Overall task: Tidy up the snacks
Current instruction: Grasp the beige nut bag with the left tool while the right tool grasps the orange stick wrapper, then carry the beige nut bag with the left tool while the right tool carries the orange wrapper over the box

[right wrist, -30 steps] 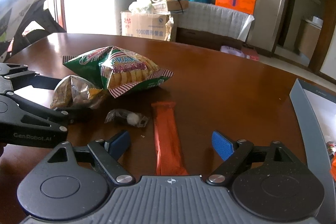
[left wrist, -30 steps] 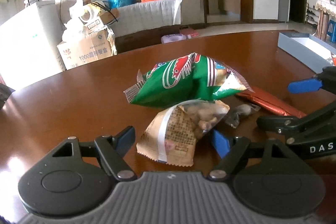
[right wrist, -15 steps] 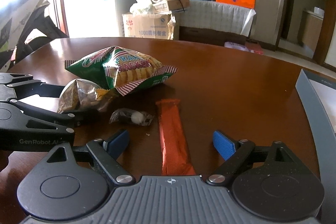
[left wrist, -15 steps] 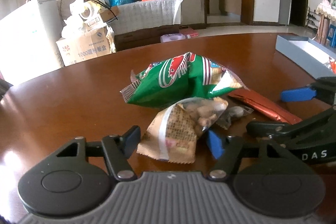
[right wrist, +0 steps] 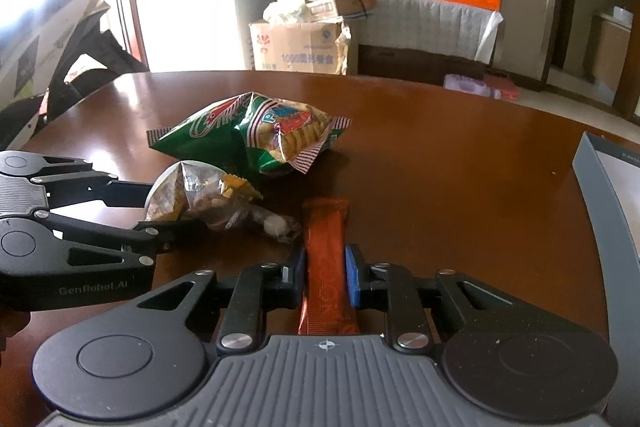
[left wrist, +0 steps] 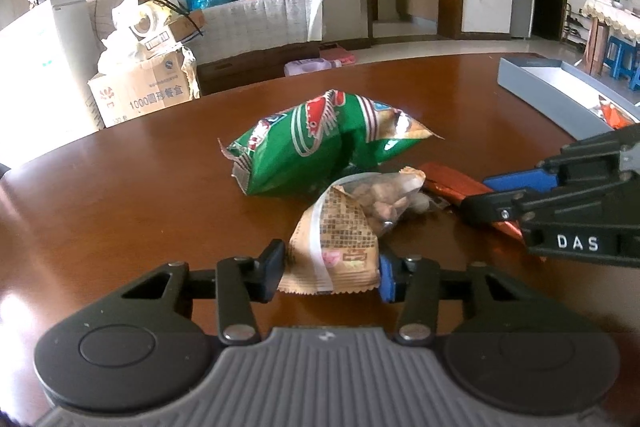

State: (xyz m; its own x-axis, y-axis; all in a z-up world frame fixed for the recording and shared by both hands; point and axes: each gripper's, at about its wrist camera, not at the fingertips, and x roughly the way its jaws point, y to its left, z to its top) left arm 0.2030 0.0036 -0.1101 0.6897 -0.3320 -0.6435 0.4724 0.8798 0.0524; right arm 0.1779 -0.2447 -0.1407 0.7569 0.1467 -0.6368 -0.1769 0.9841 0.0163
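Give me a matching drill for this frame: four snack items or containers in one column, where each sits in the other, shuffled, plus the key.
Things:
1. orange bar
2. peanut pack
3. green cracker bag
4. grey box

Places:
A. far-right table edge
B. between the closing jaws of the left gripper
C. clamped in the right gripper
D. free on the table, behind the other snacks

Pairs: 1-C, 2-B, 3-D, 4-A
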